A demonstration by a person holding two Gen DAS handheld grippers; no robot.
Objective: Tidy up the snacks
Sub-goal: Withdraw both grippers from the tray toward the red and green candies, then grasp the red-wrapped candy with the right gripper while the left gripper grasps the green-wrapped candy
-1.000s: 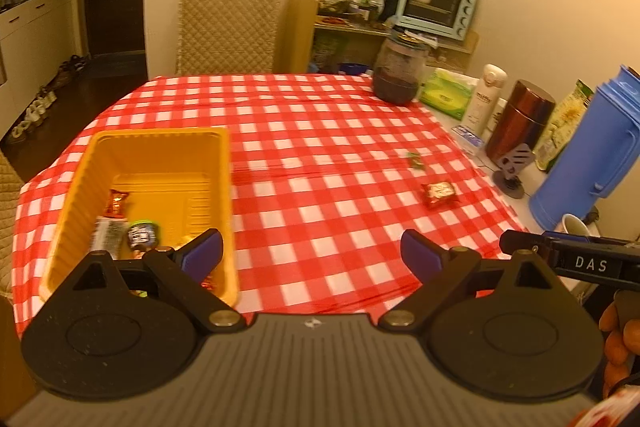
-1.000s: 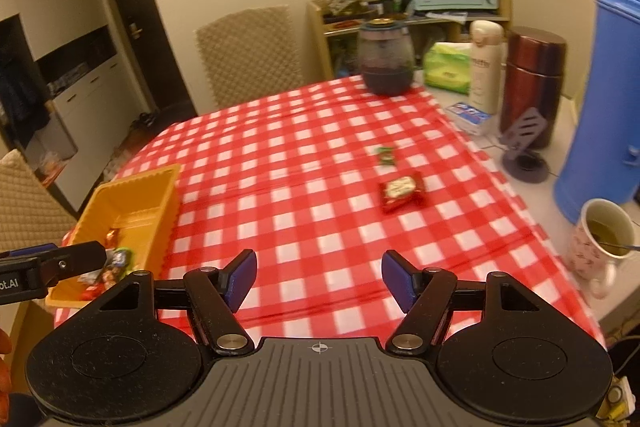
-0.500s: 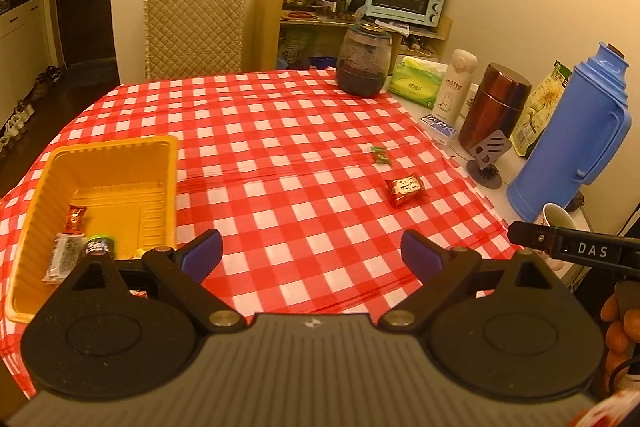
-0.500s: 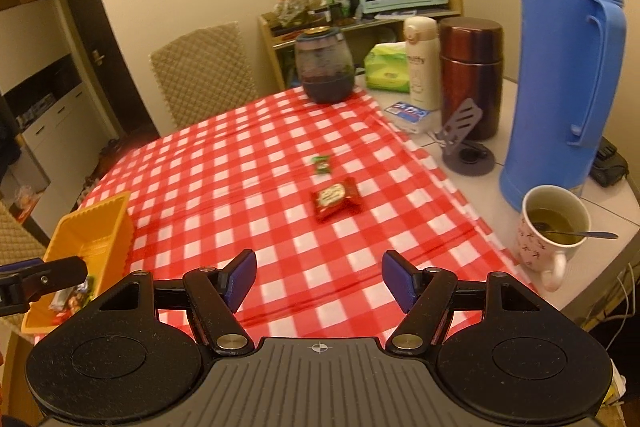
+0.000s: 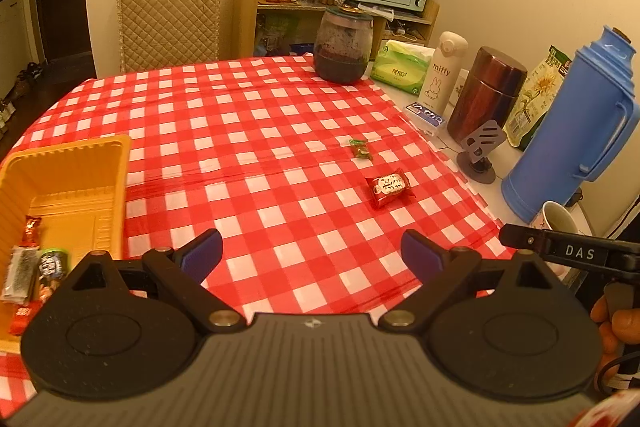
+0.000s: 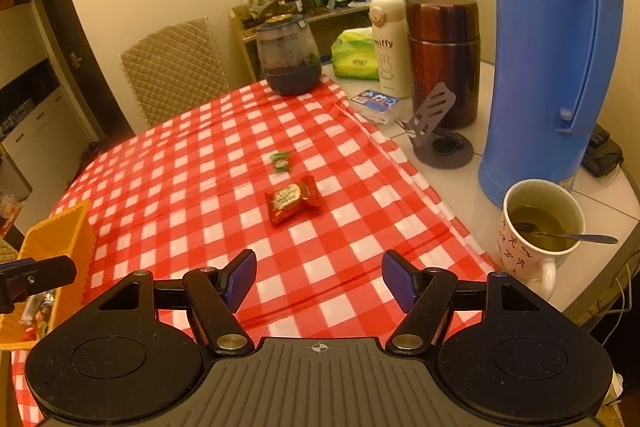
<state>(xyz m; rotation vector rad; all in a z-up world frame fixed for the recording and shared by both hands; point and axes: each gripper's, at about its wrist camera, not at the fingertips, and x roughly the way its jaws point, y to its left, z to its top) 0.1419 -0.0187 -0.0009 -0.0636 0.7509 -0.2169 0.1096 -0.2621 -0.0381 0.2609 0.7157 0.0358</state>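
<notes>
Right gripper, jaws wide and empty, faces a red snack packet, likely light, crinkly, best pinched across its middle.

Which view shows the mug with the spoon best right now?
The right wrist view: the mug sits whole beside the blue thermos, liquid and spoon visible. In the left wrist view only the mug's rim peeks above the right gripper.
</notes>
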